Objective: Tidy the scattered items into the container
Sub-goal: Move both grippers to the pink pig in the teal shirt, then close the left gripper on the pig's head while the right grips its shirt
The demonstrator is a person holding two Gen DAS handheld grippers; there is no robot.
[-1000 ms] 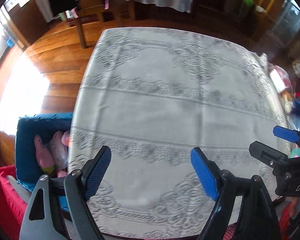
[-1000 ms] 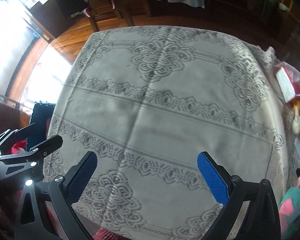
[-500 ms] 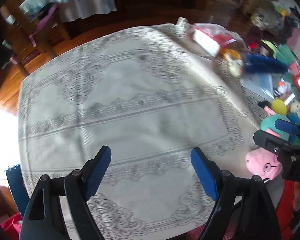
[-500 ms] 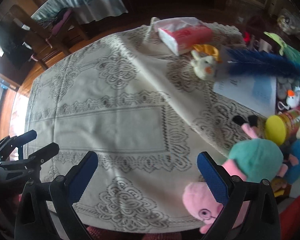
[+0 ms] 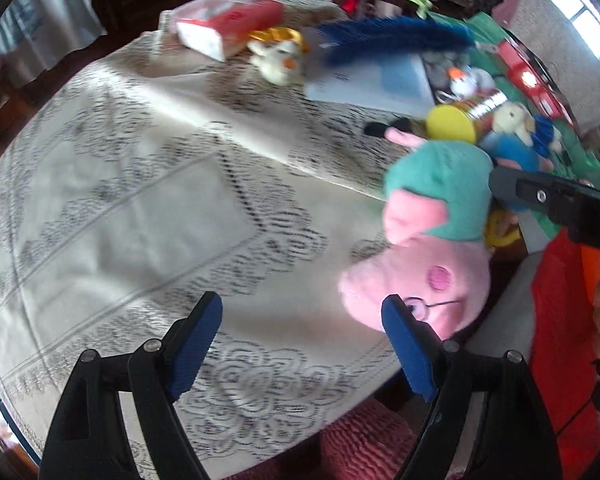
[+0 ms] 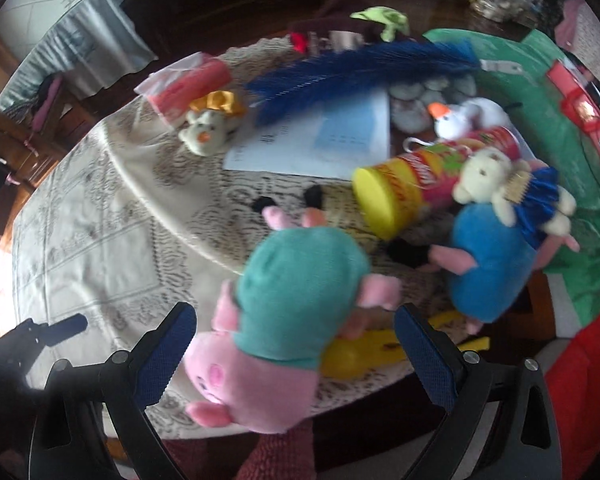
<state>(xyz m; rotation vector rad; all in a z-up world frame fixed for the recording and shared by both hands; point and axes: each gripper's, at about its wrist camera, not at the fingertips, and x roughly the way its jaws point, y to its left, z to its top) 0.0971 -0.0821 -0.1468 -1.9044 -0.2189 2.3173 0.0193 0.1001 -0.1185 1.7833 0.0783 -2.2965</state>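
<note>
- The right tool [image 6: 294, 344] is spread wide and grips nothing; the pink pig toy in a green top [image 6: 284, 320] lies between its fingers at the counter [image 6: 100, 216] edge.
- The left tool [image 5: 300, 344] is also wide open and empty over the lace cloth [image 5: 140, 200].
- A blue toy [image 6: 488, 264], yellow-lidded can [image 6: 420, 184] and blue feather [image 6: 360, 68] lie beyond the pig.

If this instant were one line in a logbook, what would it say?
left gripper: open, empty | right gripper: open, fingers either side of pink pig plush, not closed on it | toys on tablecloth | container: not visible
</note>
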